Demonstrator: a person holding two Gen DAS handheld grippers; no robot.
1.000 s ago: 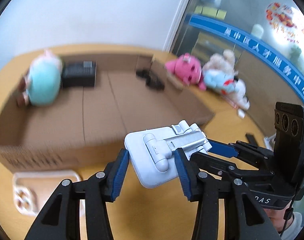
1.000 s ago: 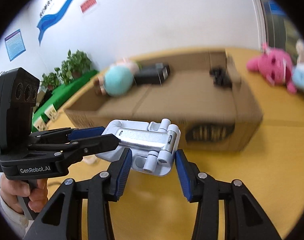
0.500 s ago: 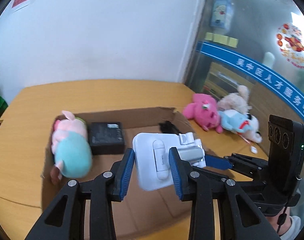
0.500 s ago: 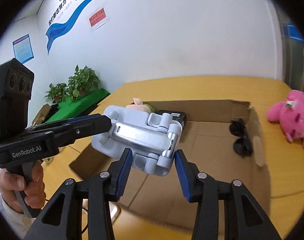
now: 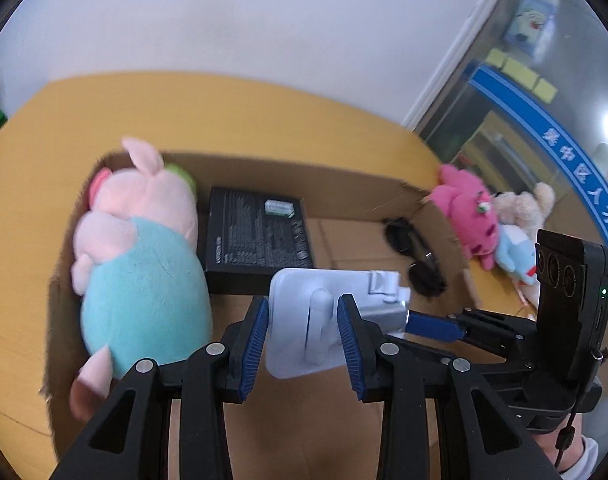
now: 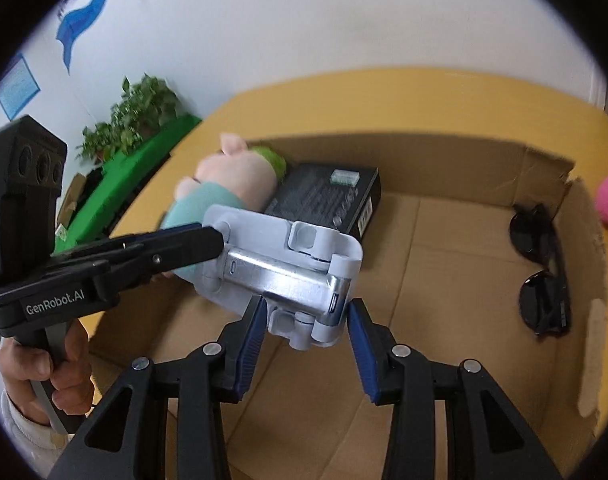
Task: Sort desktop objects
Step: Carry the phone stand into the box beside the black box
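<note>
**A:** Left wrist view: what did you have there?

**B:** I had the white folding stand (image 5: 304,328) hanging over the middle of the cardboard box (image 5: 344,176), off its floor. My left gripper (image 5: 303,340) was clamped across its flat plate, and my right gripper (image 6: 304,330) was clamped on the hinged metal end.

**A:** How did it seem to handle?

**B:** Stiff and light, I judged, but smooth plastic and metal, so likely slippery, and the hinge could fold. The plate edges looked the safer hold.

**A:** What else was in the box?

**B:** A plush pig (image 5: 140,264) along the left wall, a black carton (image 5: 260,236) beside it and sunglasses (image 6: 542,276) by the right wall. A pink plush (image 5: 468,212) lay on the surface outside.
</note>
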